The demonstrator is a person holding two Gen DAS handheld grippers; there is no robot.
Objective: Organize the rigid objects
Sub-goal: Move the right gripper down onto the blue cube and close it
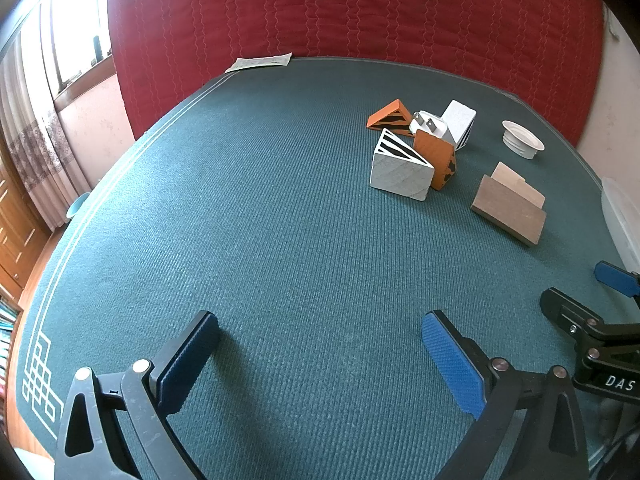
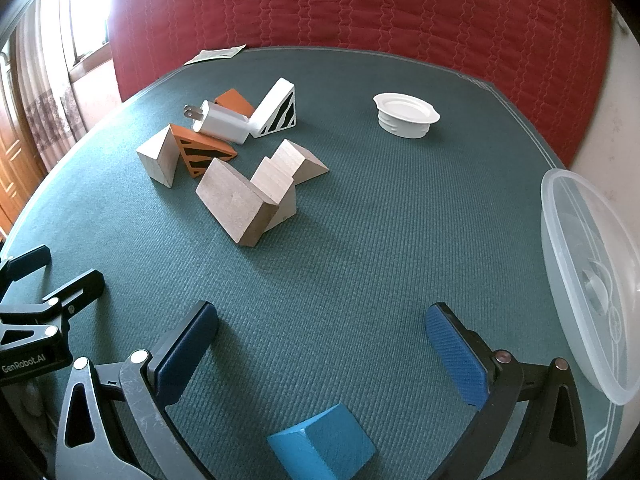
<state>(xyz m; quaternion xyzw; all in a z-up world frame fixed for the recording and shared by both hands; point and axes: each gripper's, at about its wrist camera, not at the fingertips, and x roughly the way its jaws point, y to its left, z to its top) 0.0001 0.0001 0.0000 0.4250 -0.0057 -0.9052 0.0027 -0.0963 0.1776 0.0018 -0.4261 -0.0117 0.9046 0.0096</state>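
Several wooden wedge blocks lie in a loose cluster on the green cloth. A white striped wedge (image 1: 401,168) (image 2: 158,156), orange striped wedges (image 1: 390,117) (image 2: 204,152), a white charger plug (image 1: 432,126) (image 2: 220,121) and plain wooden wedges (image 1: 508,208) (image 2: 240,204) are among them. A blue block (image 2: 322,446) lies between my right gripper's fingers, close to the camera. My left gripper (image 1: 320,346) is open and empty above bare cloth, well short of the cluster. My right gripper (image 2: 322,342) is open, to the right of the left one.
A white ribbed dish (image 1: 522,139) (image 2: 405,115) stands at the back right. A clear plastic container (image 2: 592,280) sits at the right table edge. A paper sheet (image 1: 260,62) lies at the far edge. A red quilt hangs behind the table.
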